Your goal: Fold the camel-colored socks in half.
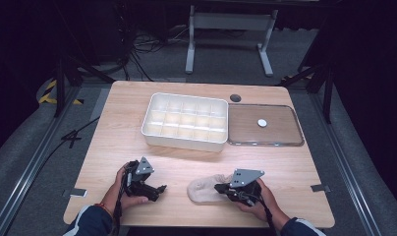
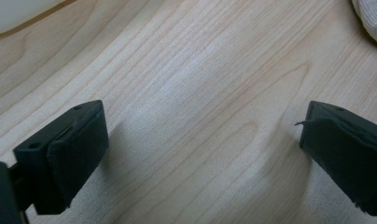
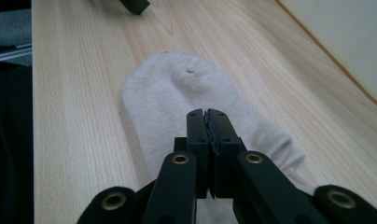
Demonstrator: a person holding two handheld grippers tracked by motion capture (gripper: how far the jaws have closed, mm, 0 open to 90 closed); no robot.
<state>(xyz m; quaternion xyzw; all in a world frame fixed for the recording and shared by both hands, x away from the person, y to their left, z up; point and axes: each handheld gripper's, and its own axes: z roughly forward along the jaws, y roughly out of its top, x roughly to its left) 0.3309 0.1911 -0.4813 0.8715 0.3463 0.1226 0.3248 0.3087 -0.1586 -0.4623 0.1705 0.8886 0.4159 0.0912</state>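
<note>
Working a single pale sock point(image 1: 202, 189) at the near edge of the bench point(image 1: 118, 132), between the two hands. Right gripper point(image 3: 208, 122) sits low over the sock with jaws pressed together; whether fabric is pinched between them, I cannot tell. Left gripper point(image 1: 157, 191) rests just to the sock's left, jaws spread wide over bare wood, holding nothing.

Step in hand, as I judge it: taking hold of the sock for folding or stowing. To do it well, pinch a real fold of fabric, not surface fuzz; bring the open jaws onto the free end so both ends are controlled before lifting.

Count: one sock, one white divided tray point(image 1: 185, 121), one clear lid point(image 1: 265, 125) beside it bearing one white disc point(image 1: 262, 123), one dark round spot point(image 1: 235, 98) behind.
</note>
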